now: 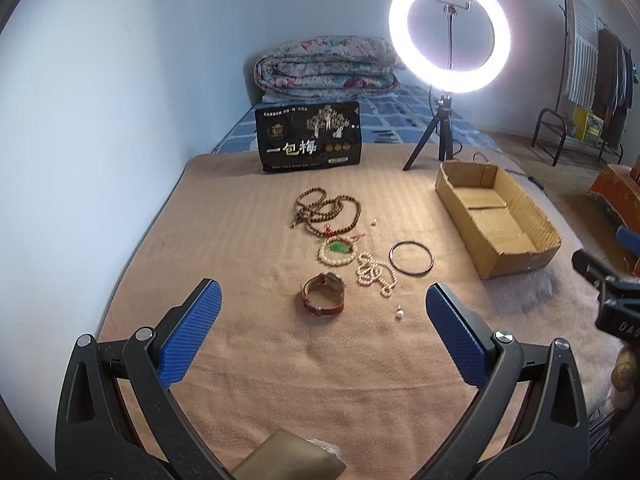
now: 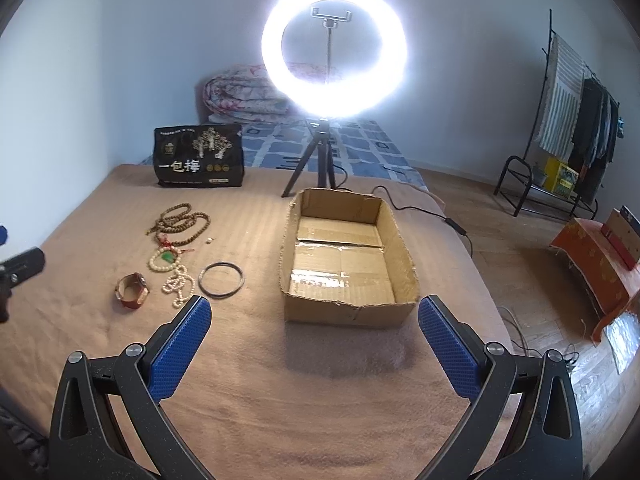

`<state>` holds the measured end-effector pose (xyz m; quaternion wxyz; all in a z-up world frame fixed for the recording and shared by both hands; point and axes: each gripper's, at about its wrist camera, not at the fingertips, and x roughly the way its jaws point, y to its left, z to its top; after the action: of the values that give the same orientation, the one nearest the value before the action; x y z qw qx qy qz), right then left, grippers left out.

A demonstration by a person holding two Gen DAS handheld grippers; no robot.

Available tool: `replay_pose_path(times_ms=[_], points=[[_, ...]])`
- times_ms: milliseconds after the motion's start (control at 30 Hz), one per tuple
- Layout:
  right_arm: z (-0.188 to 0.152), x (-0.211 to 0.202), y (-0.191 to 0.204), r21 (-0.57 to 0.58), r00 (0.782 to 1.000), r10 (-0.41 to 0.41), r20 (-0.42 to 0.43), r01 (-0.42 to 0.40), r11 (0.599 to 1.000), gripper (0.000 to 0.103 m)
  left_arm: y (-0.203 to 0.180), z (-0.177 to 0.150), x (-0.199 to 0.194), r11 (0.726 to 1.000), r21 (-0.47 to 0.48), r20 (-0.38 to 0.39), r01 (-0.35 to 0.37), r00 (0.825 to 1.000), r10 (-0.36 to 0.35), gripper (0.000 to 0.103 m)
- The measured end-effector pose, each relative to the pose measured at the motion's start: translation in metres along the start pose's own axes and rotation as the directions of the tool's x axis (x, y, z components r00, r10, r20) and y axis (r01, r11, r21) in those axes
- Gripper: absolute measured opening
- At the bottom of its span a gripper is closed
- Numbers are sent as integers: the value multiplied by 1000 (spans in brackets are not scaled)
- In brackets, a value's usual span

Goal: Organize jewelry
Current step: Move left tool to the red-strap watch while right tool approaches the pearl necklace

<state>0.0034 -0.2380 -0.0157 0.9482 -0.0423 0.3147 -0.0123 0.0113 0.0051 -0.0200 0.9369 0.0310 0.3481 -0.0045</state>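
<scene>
Jewelry lies on a tan blanket [image 1: 248,360]: a brown bead necklace [image 1: 326,214], a cream bead bracelet with a green pendant [image 1: 337,251], a white pearl strand [image 1: 376,273], a dark bangle [image 1: 411,258], a red-strap watch [image 1: 324,298] and two loose pearls [image 1: 399,313]. An open cardboard box [image 1: 496,216] stands to the right, empty; it also shows in the right wrist view [image 2: 348,256]. My left gripper [image 1: 323,300] is open, just short of the watch. My right gripper [image 2: 314,314] is open in front of the box.
A black snack bag [image 1: 309,136] stands at the back. A lit ring light on a tripod [image 1: 449,32] stands behind the box, its cable trailing right. A folded quilt [image 1: 328,66] lies beyond. A clothes rack [image 2: 568,128] and red box [image 2: 596,264] are on the floor right.
</scene>
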Motion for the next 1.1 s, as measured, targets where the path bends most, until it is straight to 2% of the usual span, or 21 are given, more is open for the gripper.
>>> replay_pose_path(times_ms=[267,467,600,700,767,800,900,967,1100], points=[[-5,10,29,-102,995,97,-12,-97,990,102,26,-16,20,999,0,-70,-38,997,37,103],[1,25,48,-174,990,133,-41,-138,975,102,45,-18,36,999,-51,-126,1,992,-8,103],[10,38,51,-156,976,202,-82,-213,965,102,47,-13,45,999,-36,-126,19,992,-23,103],[18,55,52,-108,961,238,-138,-254,961,102,45,-7,56,999,1,-136,33,990,-32,98],[20,68,51,-73,948,261,-180,-277,958,102,46,-4,65,999,2,-152,35,988,-35,87],[21,74,52,-57,940,276,-199,-292,955,100,47,-3,69,999,1,-162,46,986,-45,86],[20,91,58,-33,913,316,-256,-335,942,84,49,0,83,997,-22,-198,80,977,-82,76],[21,101,64,-21,892,346,-290,-367,930,75,49,0,94,992,-46,-232,116,965,-123,63],[20,123,81,-1,842,408,-353,-436,900,60,46,-2,113,985,-56,-279,164,945,-174,53]])
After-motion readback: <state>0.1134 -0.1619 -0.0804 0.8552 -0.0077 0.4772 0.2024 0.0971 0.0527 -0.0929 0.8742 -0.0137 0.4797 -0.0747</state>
